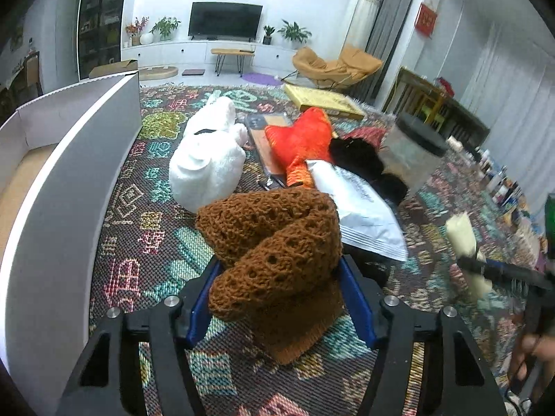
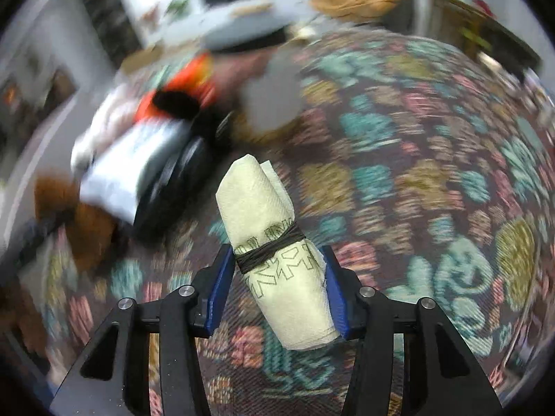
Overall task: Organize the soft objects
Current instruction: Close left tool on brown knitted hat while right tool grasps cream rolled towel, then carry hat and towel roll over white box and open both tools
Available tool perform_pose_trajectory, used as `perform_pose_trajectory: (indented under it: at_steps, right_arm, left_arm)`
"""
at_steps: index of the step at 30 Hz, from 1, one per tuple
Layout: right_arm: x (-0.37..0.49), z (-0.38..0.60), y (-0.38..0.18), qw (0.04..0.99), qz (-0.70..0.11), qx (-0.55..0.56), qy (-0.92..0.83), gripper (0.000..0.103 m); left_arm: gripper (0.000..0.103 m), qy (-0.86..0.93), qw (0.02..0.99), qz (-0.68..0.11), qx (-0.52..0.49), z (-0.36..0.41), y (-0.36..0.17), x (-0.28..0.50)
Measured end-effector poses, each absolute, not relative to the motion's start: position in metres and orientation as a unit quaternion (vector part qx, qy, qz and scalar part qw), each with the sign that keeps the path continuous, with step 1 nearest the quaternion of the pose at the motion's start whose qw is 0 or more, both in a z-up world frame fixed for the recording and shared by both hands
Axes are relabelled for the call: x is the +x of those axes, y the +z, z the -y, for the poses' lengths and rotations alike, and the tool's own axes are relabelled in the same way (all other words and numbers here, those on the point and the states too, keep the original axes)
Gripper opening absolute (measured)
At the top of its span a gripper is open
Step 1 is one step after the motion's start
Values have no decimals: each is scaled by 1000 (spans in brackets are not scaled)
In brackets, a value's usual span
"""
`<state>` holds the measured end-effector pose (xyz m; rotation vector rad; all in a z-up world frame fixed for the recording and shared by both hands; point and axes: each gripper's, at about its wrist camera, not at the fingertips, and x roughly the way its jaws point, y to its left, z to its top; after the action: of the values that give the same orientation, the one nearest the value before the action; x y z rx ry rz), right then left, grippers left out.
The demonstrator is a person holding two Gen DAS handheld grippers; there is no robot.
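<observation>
Left gripper (image 1: 281,298) around brown knit (image 1: 274,246)

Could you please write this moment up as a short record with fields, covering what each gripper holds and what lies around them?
left gripper: shut on brown knitted item
right gripper: shut on rolled paper towel, tied with a dark band
surface: patterned rug
container: white box, open, to the left, inside mostly hidden
loose on rug: white plush, orange plush, black fluffy item, white plastic bag
image quality: right wrist view blurred beyond the roll
</observation>
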<state>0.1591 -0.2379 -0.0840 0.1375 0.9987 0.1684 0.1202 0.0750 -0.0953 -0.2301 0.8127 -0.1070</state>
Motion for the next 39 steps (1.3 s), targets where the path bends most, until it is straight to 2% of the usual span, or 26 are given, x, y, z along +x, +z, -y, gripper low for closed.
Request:
perform_pose_trajectory:
  at_steps: [4, 10, 19, 25, 30, 39]
  right_arm:
    - [170, 264, -63, 889, -439, 122, 46, 52]
    - [183, 285, -49, 889, -424, 168, 36, 52]
    - [194, 303, -46, 886, -417, 199, 29, 52]
    - [221, 306, -1, 905, -388, 169, 36, 52]
    - [216, 251, 41, 909, -375, 148, 104, 52]
    - [129, 14, 67, 826, -403, 122, 375, 52]
  left_arm:
    - [60, -65, 913, -381, -131, -79, -82, 105]
    - [60, -78, 917, -370, -127, -76, -71, 99]
    - [60, -109, 921, -341, -152, -75, -40, 88]
    - [60, -113, 926, -311, -185, -101, -7, 76]
    - [60, -92, 932, -282, -207, -148, 18, 54]
    - [61, 41, 941, -285, -178, -271, 31, -17]
